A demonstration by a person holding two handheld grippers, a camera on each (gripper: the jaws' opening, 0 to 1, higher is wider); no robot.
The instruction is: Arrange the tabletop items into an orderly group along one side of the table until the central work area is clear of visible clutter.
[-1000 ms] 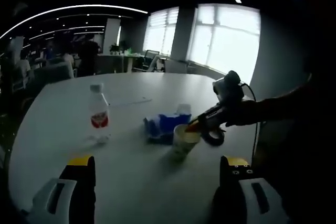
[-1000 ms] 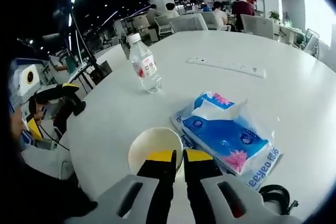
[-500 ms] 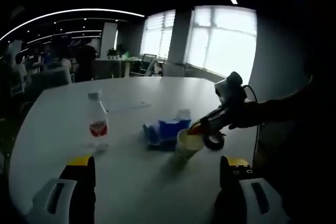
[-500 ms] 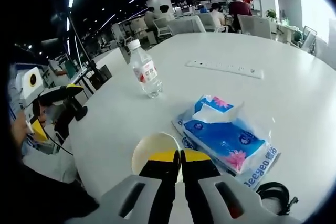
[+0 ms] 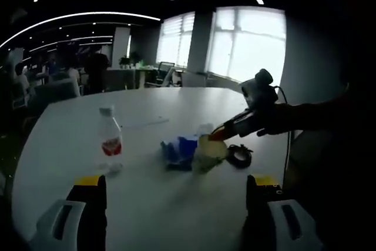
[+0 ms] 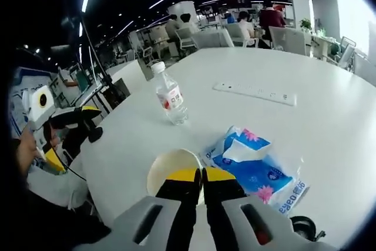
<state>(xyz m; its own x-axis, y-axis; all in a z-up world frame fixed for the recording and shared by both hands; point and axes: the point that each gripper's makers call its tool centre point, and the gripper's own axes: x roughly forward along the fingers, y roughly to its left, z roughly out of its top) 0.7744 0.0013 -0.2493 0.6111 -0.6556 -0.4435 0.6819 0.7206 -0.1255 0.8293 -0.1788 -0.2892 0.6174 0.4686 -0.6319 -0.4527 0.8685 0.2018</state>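
While your right claw pinches the rim of the pale paper cup, lifted above the white surface beside the blue tissue pack, your left claw waits wide apart. Next, I judge, set the cup beside the clear plastic bottle.

Office chairs, bright windows

We see bare table beyond the tissue pack. The bottle and power strip stand well apart.
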